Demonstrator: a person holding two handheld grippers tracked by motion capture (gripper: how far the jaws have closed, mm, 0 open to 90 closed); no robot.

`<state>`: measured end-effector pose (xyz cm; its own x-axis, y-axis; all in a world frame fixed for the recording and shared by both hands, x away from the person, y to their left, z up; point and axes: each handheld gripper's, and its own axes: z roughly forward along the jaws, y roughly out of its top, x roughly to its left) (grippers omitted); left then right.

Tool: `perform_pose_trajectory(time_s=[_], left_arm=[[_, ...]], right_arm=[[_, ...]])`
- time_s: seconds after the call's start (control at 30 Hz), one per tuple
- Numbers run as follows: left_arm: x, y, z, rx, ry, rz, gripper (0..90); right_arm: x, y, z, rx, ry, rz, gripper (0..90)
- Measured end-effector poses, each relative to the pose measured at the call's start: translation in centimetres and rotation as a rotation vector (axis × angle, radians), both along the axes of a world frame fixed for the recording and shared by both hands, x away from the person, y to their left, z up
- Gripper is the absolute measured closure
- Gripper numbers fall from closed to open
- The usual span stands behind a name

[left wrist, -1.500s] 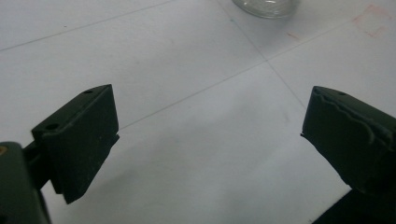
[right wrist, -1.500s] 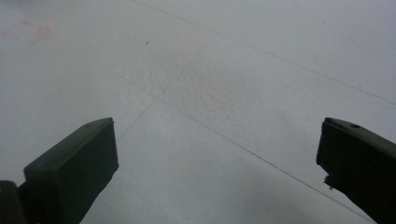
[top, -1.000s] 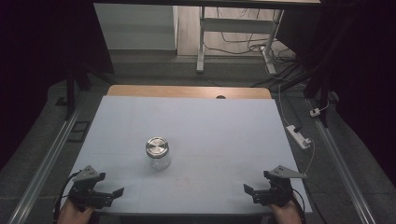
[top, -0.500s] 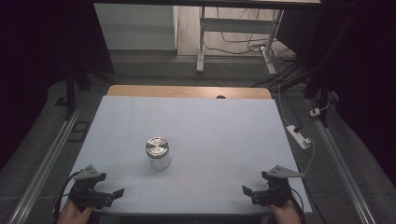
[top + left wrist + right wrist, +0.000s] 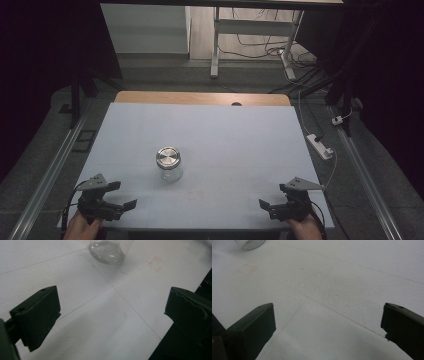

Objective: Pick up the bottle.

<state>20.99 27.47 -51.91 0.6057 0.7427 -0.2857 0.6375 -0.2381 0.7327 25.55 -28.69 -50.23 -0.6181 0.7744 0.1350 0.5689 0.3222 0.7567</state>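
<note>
- High view: the jar [image 5: 169, 163] stands upright mid-counter [image 5: 240, 145], well apart from both; a fast reach could topple it.
- Left gripper view: left hand-held gripper [image 5: 110, 315], jaws just widened, released and empty; smooth glass could slip.
- Right gripper view: right hand-held gripper [image 5: 328, 327] released and empty; an off-centre lid grip could tilt the jar.

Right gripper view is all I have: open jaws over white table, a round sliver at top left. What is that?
Observer: A clear glass jar, upright, with its metal lid on.
Operator: Where on the table?
Observer: Left of the middle of the table, towards the near side.
Operator: And the left gripper?
Observer: The left gripper is at the near left corner. Its jaws have just been opening, nothing is between them, and it is aimed towards the jar.
</note>
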Motion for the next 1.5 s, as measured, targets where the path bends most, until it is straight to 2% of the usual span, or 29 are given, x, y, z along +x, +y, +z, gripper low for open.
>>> perform_pose_trajectory(time_s=[0.3,0.4,0.57,0.8,0.93,1.23,1.37,1.5], left_arm=[[0.9,-0.8,0.1,0.025,-0.04,-0.023,0.7],[1.3,-1.2,0.2,0.07,-0.064,0.003,0.0],[1.8,-1.6,0.3,0.063,-0.085,0.026,0.0],[3.0,-2.2,0.1,0.047,-0.075,0.017,0.0],[3.8,-2.7,0.1,0.067,-0.077,0.008,0.0],[5.6,-3.6,0.3,0.056,-0.066,-0.01,0.0],[6.5,-4.1,0.3,0.067,-0.06,-0.009,0.0],[7.3,-4.7,0.2,0.076,-0.063,-0.034,0.0]], right_arm=[[-0.1,0.3,0.0,-0.016,-0.009,0.028,0.9],[-0.1,0.2,0.0,-0.016,-0.009,0.03,0.9],[0.0,0.1,0.0,-0.005,-0.004,0.021,0.8],[0.0,0.1,0.0,-0.005,0.003,0.026,0.9],[0.0,0.1,0.0,-0.006,0.004,0.027,0.9],[0.0,0.2,0.0,-0.009,0.007,0.025,0.8],[0.0,0.1,0.0,-0.007,0.005,0.03,0.8],[0.0,0.1,0.0,-0.005,0.009,0.033,0.8]])
